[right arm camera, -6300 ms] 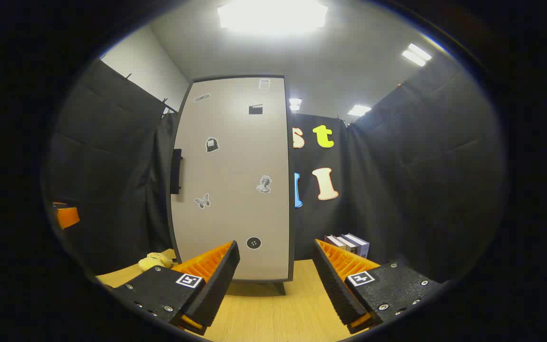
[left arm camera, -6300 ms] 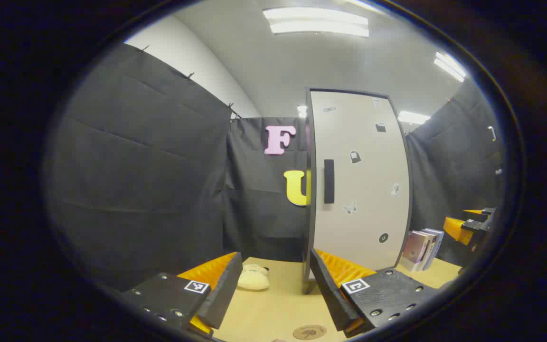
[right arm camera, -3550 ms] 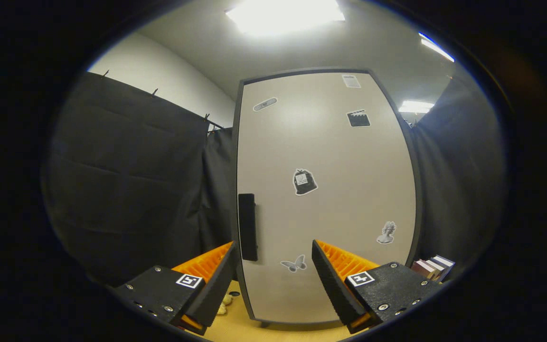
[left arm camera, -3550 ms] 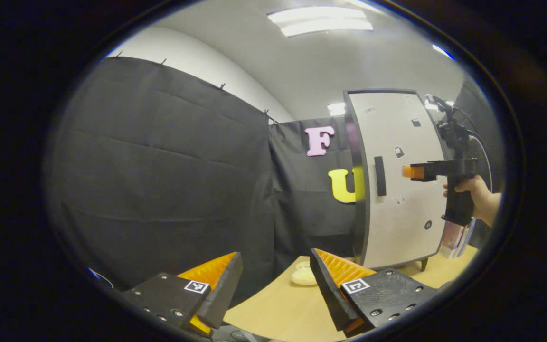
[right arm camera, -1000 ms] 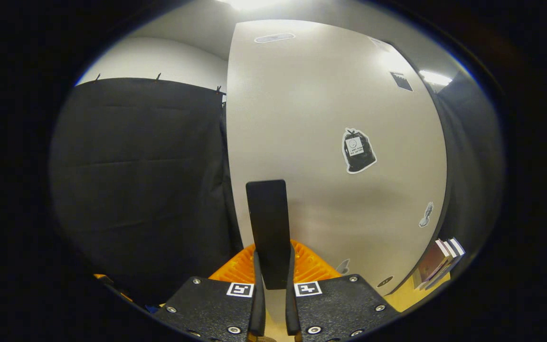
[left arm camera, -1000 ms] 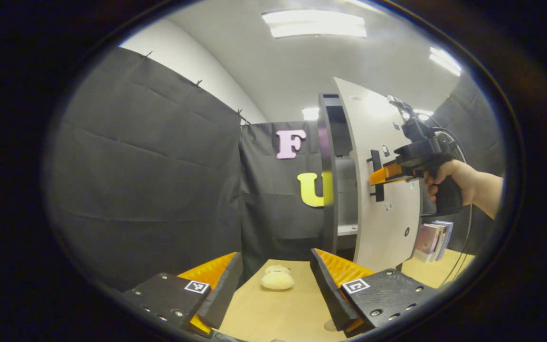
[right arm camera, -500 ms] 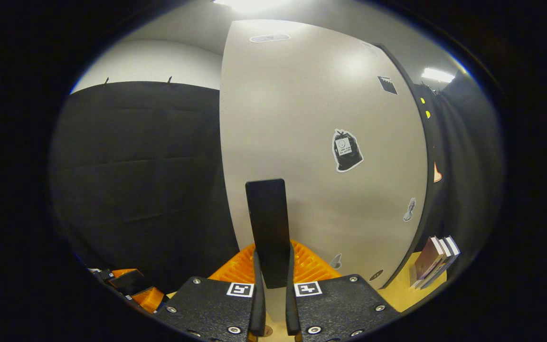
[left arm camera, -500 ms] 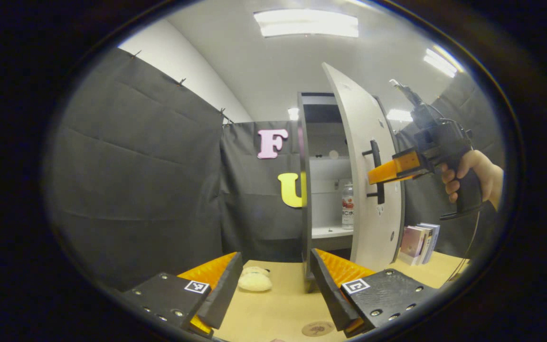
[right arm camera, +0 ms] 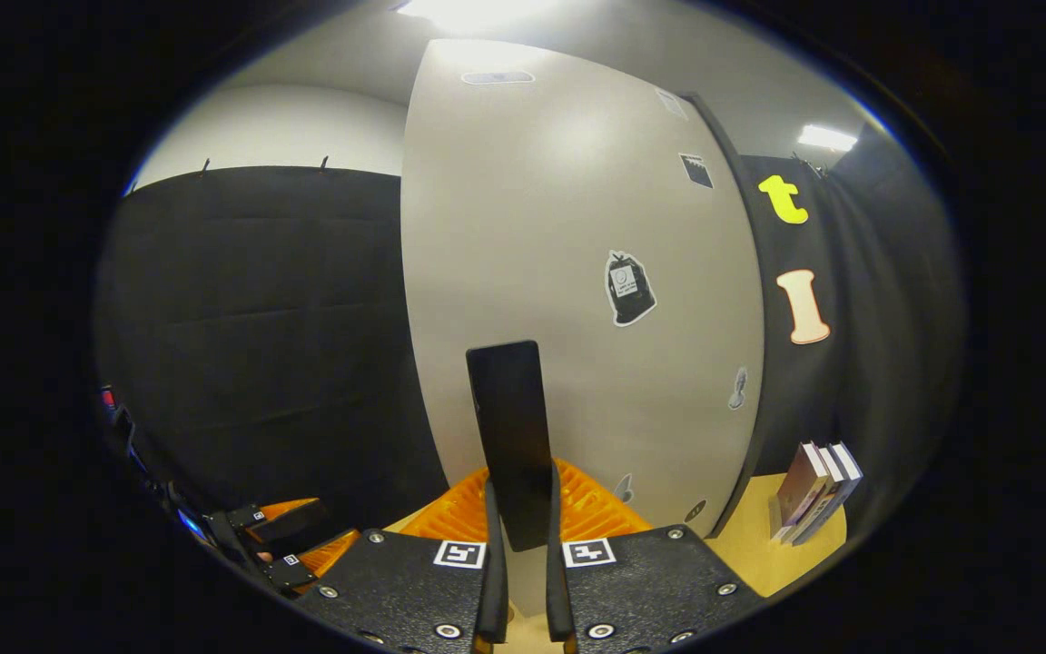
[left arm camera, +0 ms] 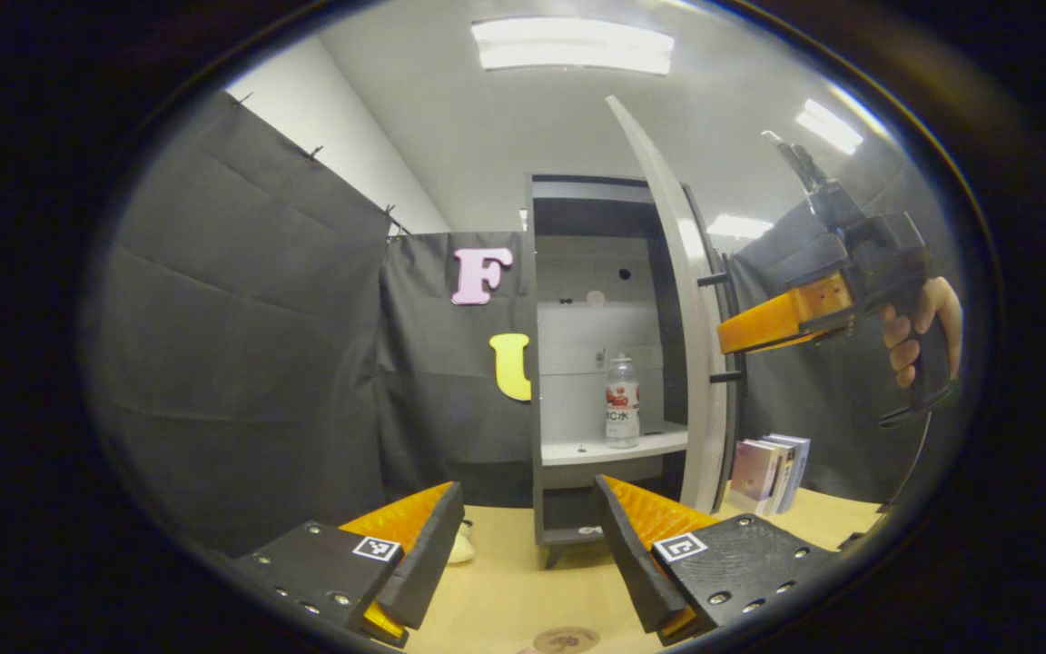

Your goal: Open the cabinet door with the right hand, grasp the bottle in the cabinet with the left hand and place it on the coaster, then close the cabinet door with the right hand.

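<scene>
Left gripper view. A pale wooden table [left arm camera: 505,590] is seen below, closed in by black cloth walls; a white ceiling with strip lights is seen above. A grey cabinet [left arm camera: 537,363] stands on the table with its door [left arm camera: 682,300] swung wide, seen almost edge-on. The bottle [left arm camera: 621,401] stands upright on a white shelf [left arm camera: 605,448] inside, well apart from both tools. A red and white label is carried on it; the print is too small to be made out. The coaster [left arm camera: 565,640] lies on the table at the lower edge, partly cut off. A few books [left arm camera: 764,470] stand right of the door. A pale soft object [left arm camera: 461,548] is mostly hidden behind one finger. The left gripper [left arm camera: 527,554] is held spread wide, with nothing between its fingers. The right gripper [left arm camera: 764,325] is held by a hand [left arm camera: 918,331] at the door's handle.

Right gripper view. The door's outer face [right arm camera: 568,272] is seen close, dotted with small stickers whose print is unreadable. The right gripper [right arm camera: 520,581] is pressed together on the black handle [right arm camera: 512,440]. Books [right arm camera: 815,490] are seen at the right on the table [right arm camera: 759,554]. The left gripper [right arm camera: 291,545] is glimpsed low left, partly cut off.
</scene>
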Demonstrator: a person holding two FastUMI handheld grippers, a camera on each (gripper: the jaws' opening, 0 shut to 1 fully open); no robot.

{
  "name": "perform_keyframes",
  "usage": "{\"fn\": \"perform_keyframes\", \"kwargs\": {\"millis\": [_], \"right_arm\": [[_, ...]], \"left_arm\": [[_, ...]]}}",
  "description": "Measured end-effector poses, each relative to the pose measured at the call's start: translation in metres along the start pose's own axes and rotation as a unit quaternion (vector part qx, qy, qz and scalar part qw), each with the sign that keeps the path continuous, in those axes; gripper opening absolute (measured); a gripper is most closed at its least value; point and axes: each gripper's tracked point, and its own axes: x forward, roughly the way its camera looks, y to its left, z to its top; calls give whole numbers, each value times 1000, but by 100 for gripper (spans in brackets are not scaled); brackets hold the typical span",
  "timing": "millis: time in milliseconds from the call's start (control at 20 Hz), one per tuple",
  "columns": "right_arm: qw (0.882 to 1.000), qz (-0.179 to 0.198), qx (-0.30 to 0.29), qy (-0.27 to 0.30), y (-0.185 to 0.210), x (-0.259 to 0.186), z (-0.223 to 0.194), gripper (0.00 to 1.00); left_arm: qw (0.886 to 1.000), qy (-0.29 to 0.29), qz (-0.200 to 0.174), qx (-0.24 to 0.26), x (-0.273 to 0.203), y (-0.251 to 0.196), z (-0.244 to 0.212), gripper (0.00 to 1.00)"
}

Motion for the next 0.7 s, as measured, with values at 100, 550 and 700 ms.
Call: {"fn": "perform_keyframes", "kwargs": {"millis": [100, 550, 700], "right_arm": [[1000, -6, -1, -1, -3, -5, 0, 17], [1000, -26, 1, -1, -19, -23, 0, 17], [999, -38, 0, -3, -26, -28, 1, 17]], "left_arm": [[1000, -4, -12, 1, 5, -13, 2, 89], [997, -13, -71, -11, 22, -79, 6, 89], [996, -14, -87, -12, 25, -98, 4, 86]]}}
